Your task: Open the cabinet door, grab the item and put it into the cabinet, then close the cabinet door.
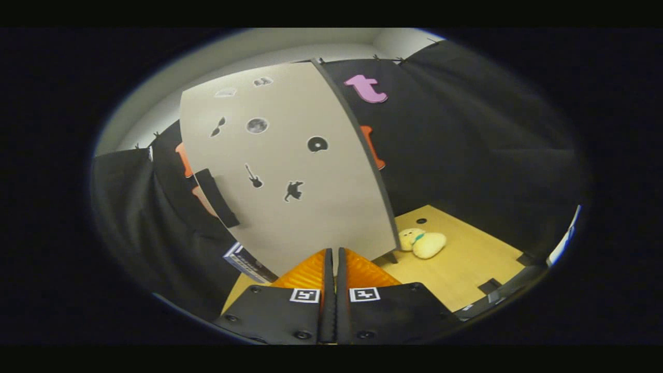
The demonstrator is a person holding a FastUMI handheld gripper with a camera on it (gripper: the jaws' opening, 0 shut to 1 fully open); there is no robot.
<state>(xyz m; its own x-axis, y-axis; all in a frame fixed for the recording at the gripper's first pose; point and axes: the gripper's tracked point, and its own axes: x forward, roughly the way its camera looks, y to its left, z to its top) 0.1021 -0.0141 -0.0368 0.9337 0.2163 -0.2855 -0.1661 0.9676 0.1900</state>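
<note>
Between our fingers there is nothing: the gripper (334, 254) has its two fingers pressed together, tips meeting just in front of the lower edge of the cabinet door (290, 171). That pale door, dotted with small dark stickers, rises directly ahead of us and leans off upright in this view; whether it stands shut or ajar we cannot tell. Its dark handle (217, 199) sits well off to one side of the fingertips, near the door's far vertical edge. Beyond the door's other edge, on the wooden table (466, 264), lies the item, a pale yellow plush toy (422, 243), apart from the fingers and near the door's bottom corner.

We judge the step in hand to be opening the door. To do it well we should part the fingers first, swing across to the handle, and close squarely around the bar rather than pinching its end. Pulling along the door's arc, not straight back, should keep the grip from slipping.
</note>
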